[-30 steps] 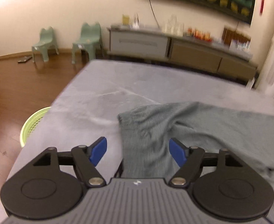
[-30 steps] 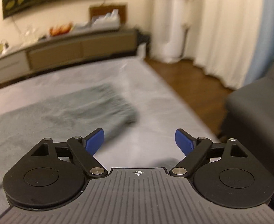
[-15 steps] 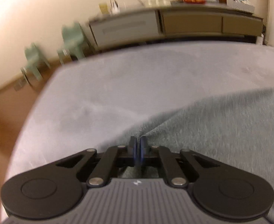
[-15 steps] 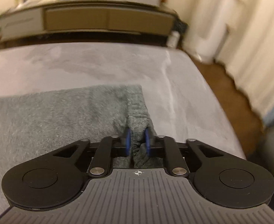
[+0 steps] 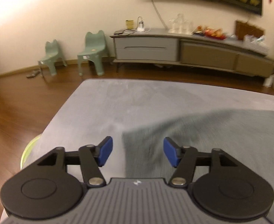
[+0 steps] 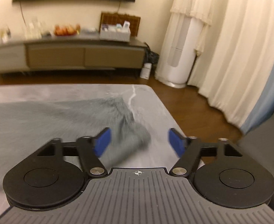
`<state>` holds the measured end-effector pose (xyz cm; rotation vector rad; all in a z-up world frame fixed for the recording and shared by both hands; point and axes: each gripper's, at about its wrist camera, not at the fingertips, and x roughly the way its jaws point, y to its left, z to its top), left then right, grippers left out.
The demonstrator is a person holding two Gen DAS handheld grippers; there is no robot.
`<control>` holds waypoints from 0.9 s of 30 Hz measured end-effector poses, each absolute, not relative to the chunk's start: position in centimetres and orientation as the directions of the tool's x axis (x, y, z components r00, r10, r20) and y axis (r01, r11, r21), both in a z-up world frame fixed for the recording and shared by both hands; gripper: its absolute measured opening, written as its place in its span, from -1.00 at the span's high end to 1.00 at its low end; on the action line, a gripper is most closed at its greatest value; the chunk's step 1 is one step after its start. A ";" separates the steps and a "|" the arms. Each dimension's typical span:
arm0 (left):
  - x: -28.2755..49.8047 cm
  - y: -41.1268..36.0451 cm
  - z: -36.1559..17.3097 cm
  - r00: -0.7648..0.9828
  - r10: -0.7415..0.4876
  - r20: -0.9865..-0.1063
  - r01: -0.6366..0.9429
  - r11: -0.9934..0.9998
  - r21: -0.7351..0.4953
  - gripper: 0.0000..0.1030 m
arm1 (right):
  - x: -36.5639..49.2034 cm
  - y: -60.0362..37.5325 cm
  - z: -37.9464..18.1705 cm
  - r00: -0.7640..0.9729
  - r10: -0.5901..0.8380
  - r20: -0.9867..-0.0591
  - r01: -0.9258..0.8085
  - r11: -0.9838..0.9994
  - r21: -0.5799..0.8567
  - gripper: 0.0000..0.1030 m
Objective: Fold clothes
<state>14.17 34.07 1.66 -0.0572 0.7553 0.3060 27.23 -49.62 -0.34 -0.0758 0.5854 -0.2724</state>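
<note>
A grey-green knitted garment (image 5: 202, 134) lies spread on the grey table (image 5: 137, 100). In the left wrist view its left corner lies between and below the blue pads of my left gripper (image 5: 137, 153), which is open and holds nothing. In the right wrist view the garment (image 6: 80, 115) ends in a rumpled, rolled-up right corner just left of centre under my right gripper (image 6: 140, 142), which is open and empty above it.
A yellow-green basket (image 5: 27, 151) stands on the floor by the table's left edge. Two green child chairs (image 5: 92, 50) and a long low cabinet (image 5: 193, 50) stand at the far wall. A white tower unit (image 6: 179, 54), curtains and a dark sofa (image 6: 264, 149) are on the right.
Half a second ago both grippers were shut on the garment's corners. Now both are open, raised and drawn back, and the corners lie on the table.
</note>
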 end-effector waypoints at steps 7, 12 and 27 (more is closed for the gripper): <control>-1.4 36.5 -1.4 0.597 0.147 -0.789 -0.379 0.918 -0.116 -0.52 | 10.9 -55.4 -1.5 0.763 -0.245 -0.598 0.315 0.949 0.013 -0.78; -4.3 35.6 -3.1 0.600 0.069 -0.797 -0.383 0.899 -0.211 -0.52 | 4.8 -58.1 -3.7 0.727 -0.212 -0.654 0.418 0.891 0.177 -0.78; -1.5 34.0 -2.3 0.742 0.069 -0.667 -0.383 0.860 -0.336 0.86 | 6.1 -55.4 -6.7 0.748 -0.195 -0.635 0.403 0.893 0.201 0.93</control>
